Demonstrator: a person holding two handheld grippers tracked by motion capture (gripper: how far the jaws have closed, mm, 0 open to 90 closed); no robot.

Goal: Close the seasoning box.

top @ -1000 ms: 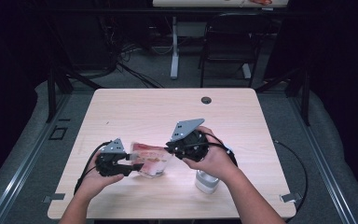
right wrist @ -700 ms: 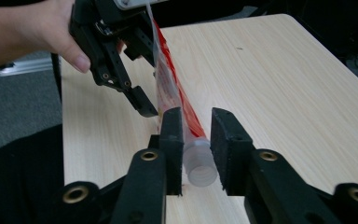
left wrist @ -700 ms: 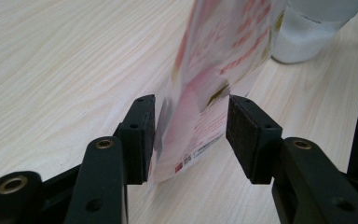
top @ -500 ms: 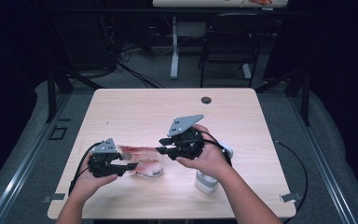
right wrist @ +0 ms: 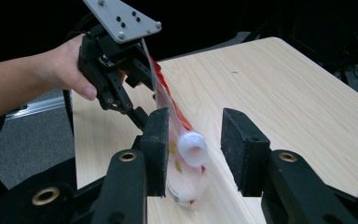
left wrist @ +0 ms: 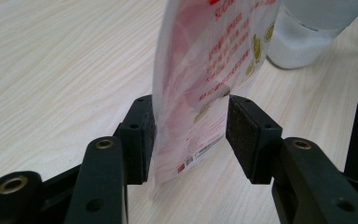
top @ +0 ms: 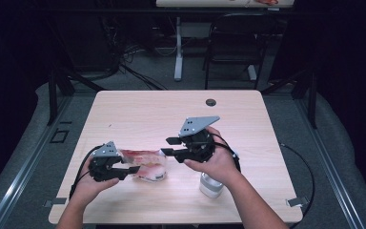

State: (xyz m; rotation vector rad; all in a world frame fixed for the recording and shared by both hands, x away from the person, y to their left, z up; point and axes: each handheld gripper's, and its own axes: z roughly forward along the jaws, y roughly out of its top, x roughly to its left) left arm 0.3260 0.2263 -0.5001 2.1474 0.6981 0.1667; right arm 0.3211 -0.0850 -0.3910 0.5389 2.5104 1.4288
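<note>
The wooden table (top: 138, 114) carries the work near its front edge; a red-and-white spouted pouch (top: 147, 164) stands there between the two hands, and a white container (top: 210, 185) sits on the table under the right wrist. The left gripper (top: 128, 171) has its jaws around the flat end of the pouch, but a gap is visible at one pad, so I judge it is not clamped. The right gripper (top: 167, 146) is wide open beside the white spout cap (right wrist: 192, 148), not touching; gripping the cap and opening it are not yet done.
</note>
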